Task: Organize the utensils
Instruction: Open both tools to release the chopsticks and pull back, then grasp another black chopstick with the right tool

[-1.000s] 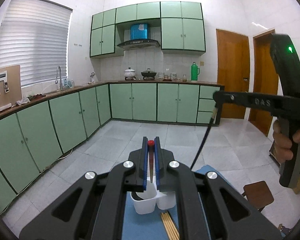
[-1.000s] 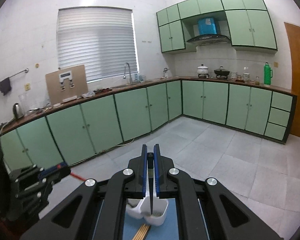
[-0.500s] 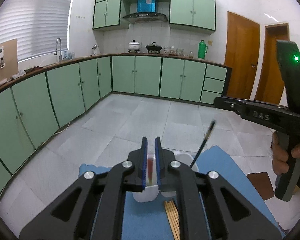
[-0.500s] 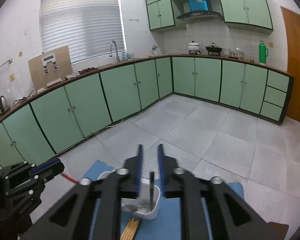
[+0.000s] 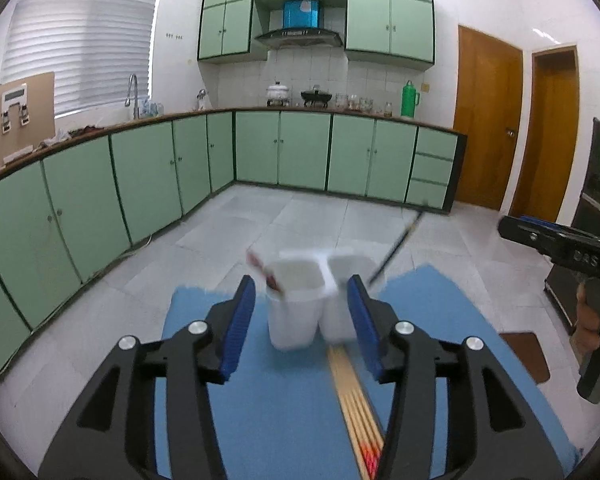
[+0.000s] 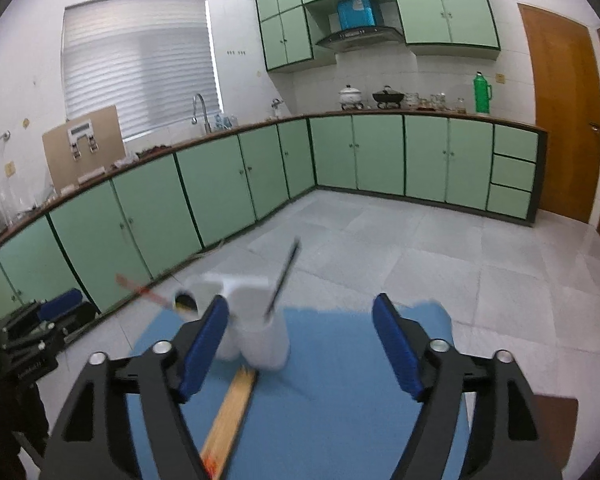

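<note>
1. The left gripper (image 5: 302,312) has just been spreading its blue-padded jaws; they now stand apart with nothing pinched. The white holder shows in the gap beyond them, untouched.
2. The right gripper (image 6: 300,344) has likewise just been opening, wider than the left, and grips nothing; in the left wrist view it appears at 3 o'clock, held in a person's hand (image 5: 592,316).
3. The white two-cup utensil holder (image 5: 300,304) stands on a blue mat (image 5: 276,412), its two compartments side by side (blurred in both views).
4. A red-handled utensil (image 5: 262,270) leans out of the left cup toward 10 o'clock; which kind of utensil it is I cannot tell.
5. A thin black-handled utensil (image 6: 282,278) stands tilted in the right cup, its free end toward 1 o'clock.
6. A bundle of wooden chopsticks (image 5: 354,404) lies flat on the mat just in front of the holder, running toward 5 o'clock in the left wrist view, with reddish ends nearest the camera.
7. Beyond the mat lie a grey tiled floor (image 6: 440,248) and green base cabinets (image 5: 300,152) along two walls; on the counter at 12 o'clock stand pots and a green thermos (image 5: 409,99).
8. Wooden doors (image 5: 486,120) fill the wall at 2 o'clock.
</note>
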A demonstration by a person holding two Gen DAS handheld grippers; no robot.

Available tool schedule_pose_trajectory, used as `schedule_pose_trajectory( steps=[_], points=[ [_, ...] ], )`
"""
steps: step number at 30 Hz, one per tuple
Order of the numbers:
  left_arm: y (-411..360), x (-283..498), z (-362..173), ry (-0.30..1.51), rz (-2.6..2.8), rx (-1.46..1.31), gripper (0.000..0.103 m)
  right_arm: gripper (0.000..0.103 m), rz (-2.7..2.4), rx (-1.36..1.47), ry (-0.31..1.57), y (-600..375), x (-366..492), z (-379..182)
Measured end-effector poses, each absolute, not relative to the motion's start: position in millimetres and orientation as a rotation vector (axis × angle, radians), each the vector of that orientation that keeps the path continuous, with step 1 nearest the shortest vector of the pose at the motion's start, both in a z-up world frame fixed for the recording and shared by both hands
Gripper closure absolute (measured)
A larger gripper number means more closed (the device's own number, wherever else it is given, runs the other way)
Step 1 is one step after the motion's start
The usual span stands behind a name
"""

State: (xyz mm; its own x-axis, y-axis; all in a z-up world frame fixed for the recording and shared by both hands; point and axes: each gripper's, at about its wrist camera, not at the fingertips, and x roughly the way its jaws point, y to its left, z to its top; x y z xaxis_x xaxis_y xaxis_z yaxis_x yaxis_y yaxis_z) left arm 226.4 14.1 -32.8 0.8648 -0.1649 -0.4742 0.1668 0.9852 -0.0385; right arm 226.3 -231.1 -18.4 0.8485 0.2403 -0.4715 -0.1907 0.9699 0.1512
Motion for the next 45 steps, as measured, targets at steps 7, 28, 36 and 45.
schedule_pose_trajectory(
  steps=[7,28,36,45],
  points=[
    [19,188,-115,0.671,-0.152,-0.028,0.050,0.022,0.202,0.106,0.642,-220,170,-93],
    [38,165,-204,0.914,-0.099,-0.028,0.043,0.023,0.224,-0.007,0.898,-145,137,-204],
    [31,164,-206,0.914,-0.105,-0.016,0.042,0.024,0.155,-0.062,0.878,-163,128,-202],
    [28,165,-205,0.918,-0.107,-0.020,0.041,0.047,0.215,-0.022,0.878,-153,116,-203]
  ],
)
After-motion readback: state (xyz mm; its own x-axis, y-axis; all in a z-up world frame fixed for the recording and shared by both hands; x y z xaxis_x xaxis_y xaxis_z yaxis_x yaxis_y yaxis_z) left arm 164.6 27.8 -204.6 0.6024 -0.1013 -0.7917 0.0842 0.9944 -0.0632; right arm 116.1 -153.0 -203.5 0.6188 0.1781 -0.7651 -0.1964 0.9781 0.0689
